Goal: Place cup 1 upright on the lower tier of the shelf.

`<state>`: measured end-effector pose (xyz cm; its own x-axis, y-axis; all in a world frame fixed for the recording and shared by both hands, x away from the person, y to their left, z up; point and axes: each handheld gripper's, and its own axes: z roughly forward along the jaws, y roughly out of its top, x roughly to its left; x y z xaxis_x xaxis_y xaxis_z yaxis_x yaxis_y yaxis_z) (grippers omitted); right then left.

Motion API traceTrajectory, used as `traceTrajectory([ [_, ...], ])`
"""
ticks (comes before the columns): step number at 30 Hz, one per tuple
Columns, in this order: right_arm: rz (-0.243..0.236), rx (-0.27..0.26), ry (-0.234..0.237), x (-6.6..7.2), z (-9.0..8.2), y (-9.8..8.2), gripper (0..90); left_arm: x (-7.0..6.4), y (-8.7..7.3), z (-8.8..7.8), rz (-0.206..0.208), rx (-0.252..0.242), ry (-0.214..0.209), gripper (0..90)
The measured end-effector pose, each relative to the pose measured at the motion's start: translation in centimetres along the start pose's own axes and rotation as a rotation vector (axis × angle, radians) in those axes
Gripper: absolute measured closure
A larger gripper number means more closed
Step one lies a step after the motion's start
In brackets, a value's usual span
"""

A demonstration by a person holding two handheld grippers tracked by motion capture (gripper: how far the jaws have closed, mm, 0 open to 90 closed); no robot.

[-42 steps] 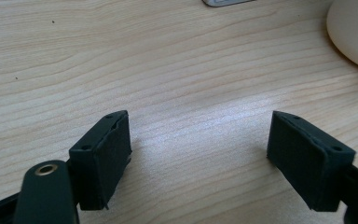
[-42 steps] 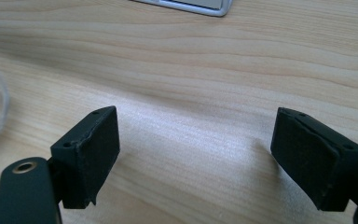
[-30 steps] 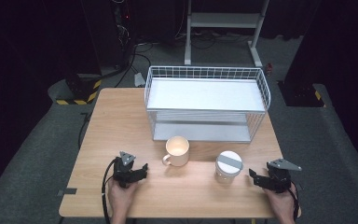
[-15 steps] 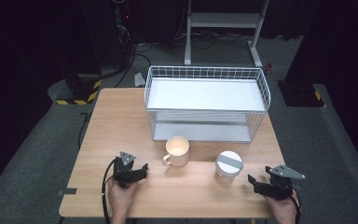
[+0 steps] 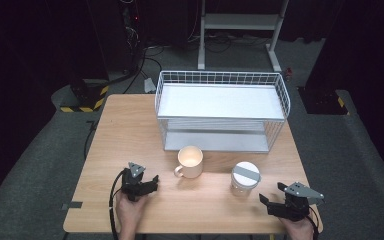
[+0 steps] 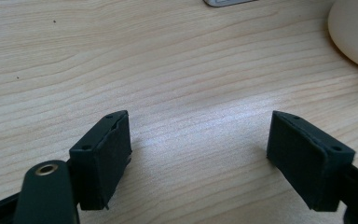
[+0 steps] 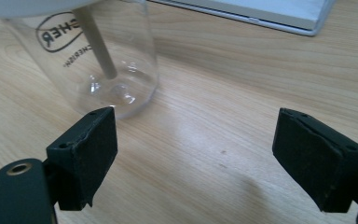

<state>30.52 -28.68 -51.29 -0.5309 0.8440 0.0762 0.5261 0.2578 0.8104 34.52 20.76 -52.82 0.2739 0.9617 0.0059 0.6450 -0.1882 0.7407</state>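
Wooden table [image 5: 130, 130] under bright light, dark floor all round, with a white wire basket [image 5: 222, 107] occupying the far half. Both tongs rest low at the near edge, each released and holding nothing. The right gripper [image 5: 275, 202] sits at the near right corner with its jaws spread wide; the clear jar [image 5: 245, 178] with the white lid stands just beyond it at about ten o'clock, near but not touching. In the right gripper view the jar [image 7: 98, 56] rises upright past the left jaw, off-centre from the gap between the jaws — the one relation the coming move turns on, in my judgement: the right gripper would have to swing toward ten o'clock to bring the jar between its jaws. The jar's long axis is vertical, so a sideways grasp round the wall looks suitable. The left gripper [image 5: 147, 186] lies at the near left, likewise spread; the cream mug [image 5: 190, 161] stands at its two o'clock, handle turned toward the near left, and its rim edge shows in the left gripper view [image 6: 354, 32] at upper right. Each hand is nearer its own vessel. Open room: bare wood between mug and jar and along the near edge — the basket front closes off the far side just behind both vessels.
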Motion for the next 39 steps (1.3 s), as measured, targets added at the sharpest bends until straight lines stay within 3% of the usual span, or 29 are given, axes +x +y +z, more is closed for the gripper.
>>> traceTrajectory([
  [22, -0.048, -0.023, 0.073, 2.8, 0.6, 0.5, 11.1, 0.0, 0.0, 0.0, -0.004, 0.000, 0.002, 22.4],
  [39, -0.059, -0.033, 0.100, 3.9, 2.1, 1.7, 10.1, 0.0, 0.0, 0.0, -0.004, 0.000, 0.002, 22.4],
])
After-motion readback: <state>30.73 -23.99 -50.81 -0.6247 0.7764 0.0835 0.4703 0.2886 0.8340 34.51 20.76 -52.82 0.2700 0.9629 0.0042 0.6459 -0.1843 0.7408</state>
